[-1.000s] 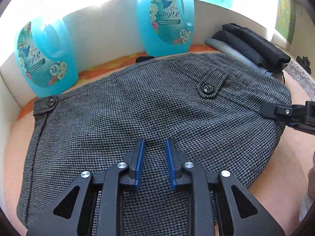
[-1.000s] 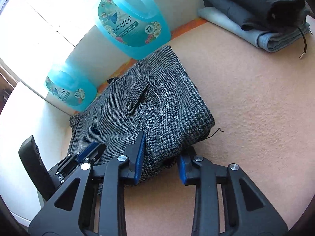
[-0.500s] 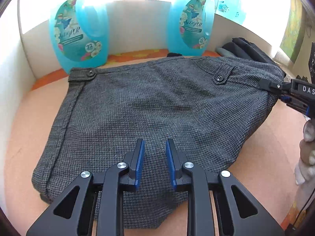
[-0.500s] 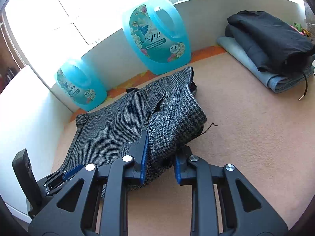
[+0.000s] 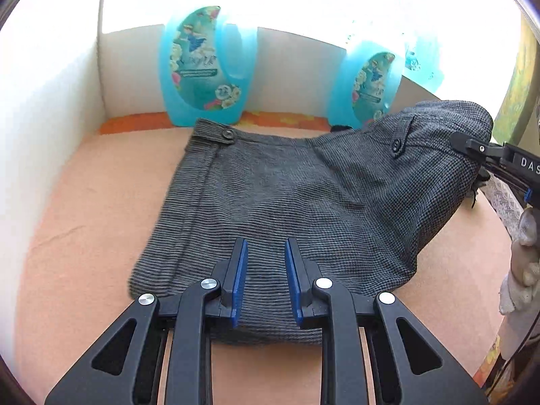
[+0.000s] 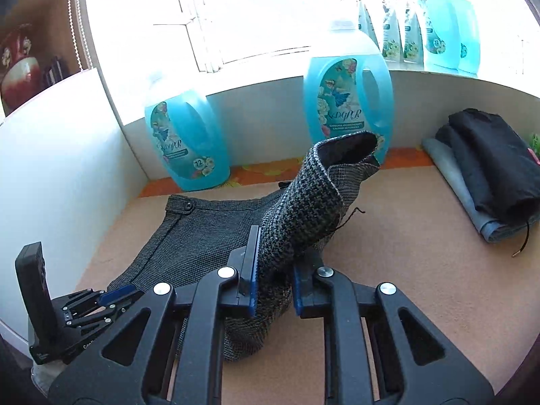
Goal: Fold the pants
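Note:
Grey houndstooth pants (image 5: 276, 195) lie folded on the peach table, waistband toward the back wall. My left gripper (image 5: 265, 281) hovers open and empty over their near edge. My right gripper (image 6: 275, 278) is shut on the pants' right side (image 6: 303, 212) and holds it lifted and curled above the table. In the left wrist view the right gripper (image 5: 472, 150) shows at the right, clamped on the raised fabric. In the right wrist view the left gripper (image 6: 114, 298) shows at the lower left.
Two blue detergent jugs (image 5: 206, 71) (image 5: 366, 91) stand against the white back wall behind the pants. A stack of folded dark and blue clothes (image 6: 486, 182) lies at the back right. A white side wall (image 5: 50, 135) bounds the left.
My right gripper has lifted the pants' right side higher off the table and curled it inward. My left gripper has drawn back toward the pants' near edge, still open.

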Available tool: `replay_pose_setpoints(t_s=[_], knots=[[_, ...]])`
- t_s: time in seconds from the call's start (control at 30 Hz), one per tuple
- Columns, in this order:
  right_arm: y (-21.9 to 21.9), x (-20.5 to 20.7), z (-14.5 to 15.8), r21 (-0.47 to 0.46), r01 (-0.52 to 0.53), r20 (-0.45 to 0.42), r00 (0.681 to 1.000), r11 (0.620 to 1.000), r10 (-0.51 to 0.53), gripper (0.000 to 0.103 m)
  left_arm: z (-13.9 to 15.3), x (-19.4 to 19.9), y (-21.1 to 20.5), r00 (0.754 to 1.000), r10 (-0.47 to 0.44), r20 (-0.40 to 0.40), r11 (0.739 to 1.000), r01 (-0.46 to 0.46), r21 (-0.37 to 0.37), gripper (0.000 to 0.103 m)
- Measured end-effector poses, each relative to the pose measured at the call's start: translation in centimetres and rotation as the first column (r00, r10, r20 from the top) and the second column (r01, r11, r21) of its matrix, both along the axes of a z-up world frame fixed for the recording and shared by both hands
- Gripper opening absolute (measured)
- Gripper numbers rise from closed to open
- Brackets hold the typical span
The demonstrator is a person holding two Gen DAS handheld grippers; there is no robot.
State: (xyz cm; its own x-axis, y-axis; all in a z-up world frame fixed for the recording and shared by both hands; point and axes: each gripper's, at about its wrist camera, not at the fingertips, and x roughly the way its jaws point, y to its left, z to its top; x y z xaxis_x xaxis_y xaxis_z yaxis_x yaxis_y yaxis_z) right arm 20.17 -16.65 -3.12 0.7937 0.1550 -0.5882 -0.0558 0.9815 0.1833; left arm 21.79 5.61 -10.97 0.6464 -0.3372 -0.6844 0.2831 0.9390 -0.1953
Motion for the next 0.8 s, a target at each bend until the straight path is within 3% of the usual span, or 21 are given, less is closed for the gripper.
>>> replay_pose_setpoints(t_s=[0.23,0.43,0.6,0.8], knots=[[7.9,1.3,0.0,-0.111,-0.166,0.009,0.986,0.980,0.168,0.015,1.5,-1.8,8.3,0.983,0.184,0.031,0.983,-0.183,-0.032,0.021],[16.6,2.5,-2.8,-0.204,-0.353,-0.071,0.935,0.913,0.346,0.014,2.1,-3.6,13.4,0.953,0.299,0.050,0.953,-0.295,-0.070,0.021],[22.2,4.0,-6.8,-0.257,-0.442,-0.169,0.896,0.859,0.410,0.013,2.3,-4.1,14.7,0.942,0.331,0.058,0.943,-0.328,-0.059,0.021],[23.9,4.7,-9.0,-0.273,-0.489,-0.211,0.870,0.828,0.445,0.014,2.6,-4.3,14.8,0.937,0.340,0.074,0.940,-0.337,-0.045,0.021]])
